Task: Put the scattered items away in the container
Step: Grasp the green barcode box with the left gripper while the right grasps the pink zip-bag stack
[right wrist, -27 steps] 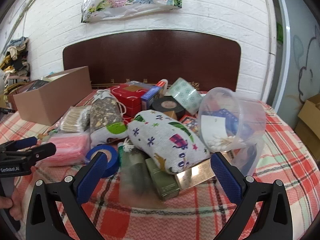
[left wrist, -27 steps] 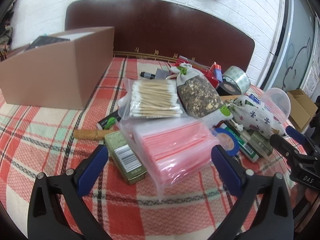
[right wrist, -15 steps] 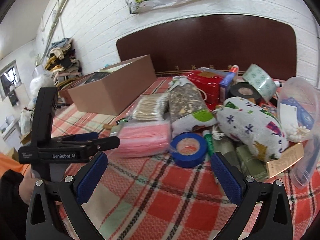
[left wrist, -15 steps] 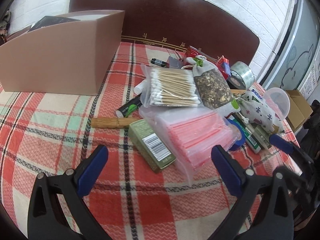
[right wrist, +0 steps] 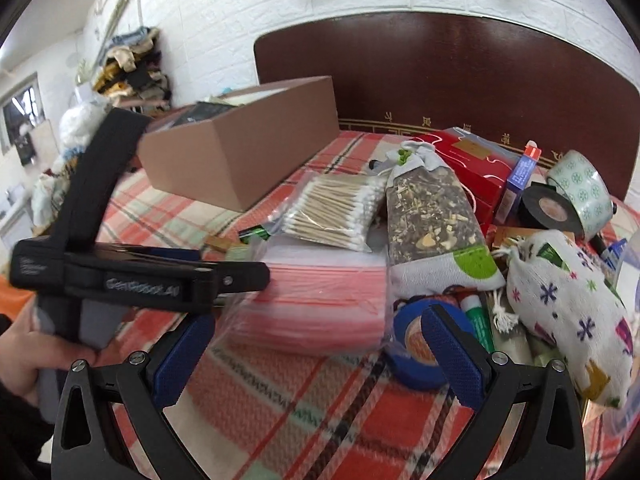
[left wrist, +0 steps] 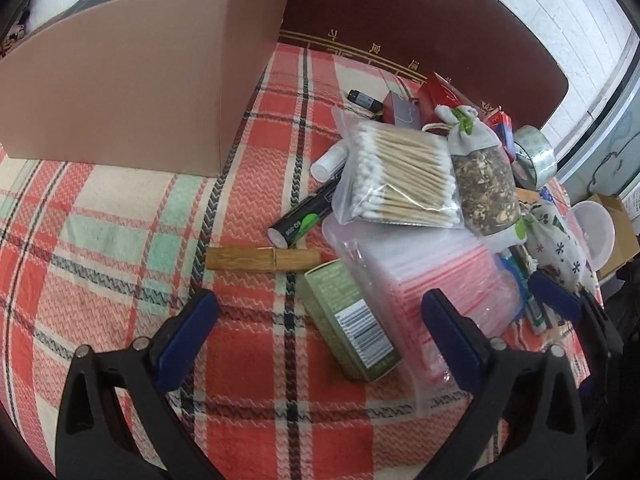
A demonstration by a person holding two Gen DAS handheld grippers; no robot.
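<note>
A brown cardboard box (left wrist: 132,80) stands at the back left of the plaid cloth; it also shows in the right wrist view (right wrist: 240,152). Scattered items lie to its right: a bag of cotton swabs (left wrist: 400,176), a pink stack of zip bags (left wrist: 436,280), a green box (left wrist: 352,320), a wooden stick (left wrist: 260,259), a herb sachet (left wrist: 484,184). My left gripper (left wrist: 320,340) is open and empty, straddling the green box just above the cloth. My right gripper (right wrist: 316,356) is open and empty in front of the pink bags (right wrist: 316,300) and a blue tape roll (right wrist: 416,348).
A red box (right wrist: 472,168), black tape (right wrist: 552,212), patterned tape (right wrist: 580,188) and a white printed pouch (right wrist: 568,308) crowd the right side. A clear tub (left wrist: 596,236) sits at the far right. The dark headboard (left wrist: 400,12) runs behind.
My left gripper has dropped closer to the cloth, toward the green box. My right gripper has swung left and nearer to the pink bags and blue tape; the left gripper now fills its left side.
</note>
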